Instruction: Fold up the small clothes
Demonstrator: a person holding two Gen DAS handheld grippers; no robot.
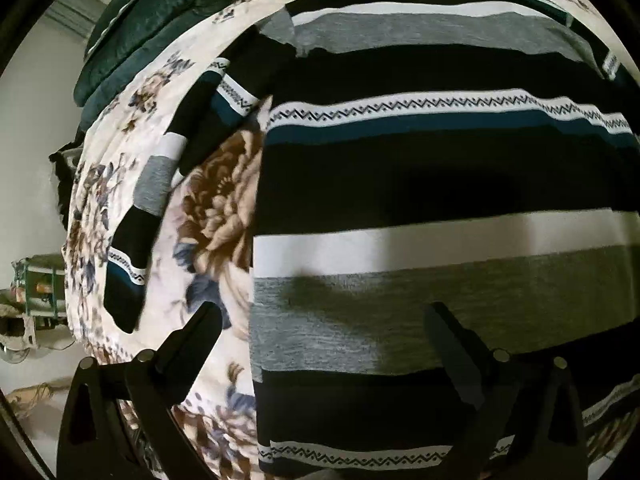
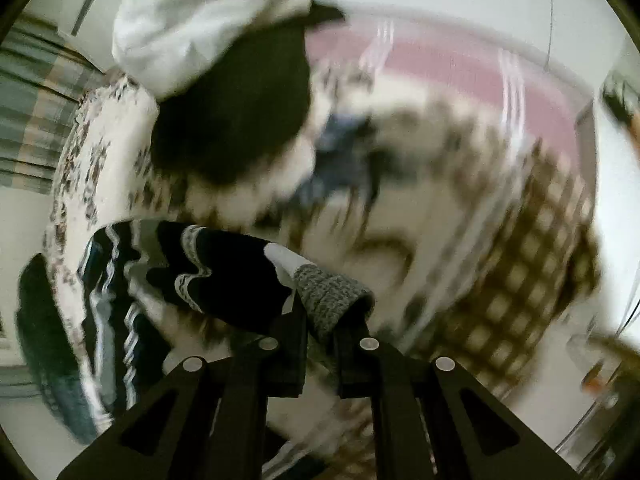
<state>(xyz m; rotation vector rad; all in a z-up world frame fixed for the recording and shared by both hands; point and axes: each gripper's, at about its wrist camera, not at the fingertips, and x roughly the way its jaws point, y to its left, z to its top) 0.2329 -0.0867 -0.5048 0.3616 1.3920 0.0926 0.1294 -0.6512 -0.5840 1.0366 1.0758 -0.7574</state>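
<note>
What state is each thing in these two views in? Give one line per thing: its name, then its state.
Striped shirt: spread flat on the blanket, one sleeve out to the side.
Sleeve end: pinched, lifted off the blanket.
Left gripper: open, over the shirt's side edge, holding nothing.
Right gripper: shut on the sleeve end.
Floral blanket: laid out under the shirt.
Green cushion: lying at the blanket's far edge.

Garment pile [image 2: 224, 80] blocks far side; blanket [image 1: 120, 168] left free.
</note>
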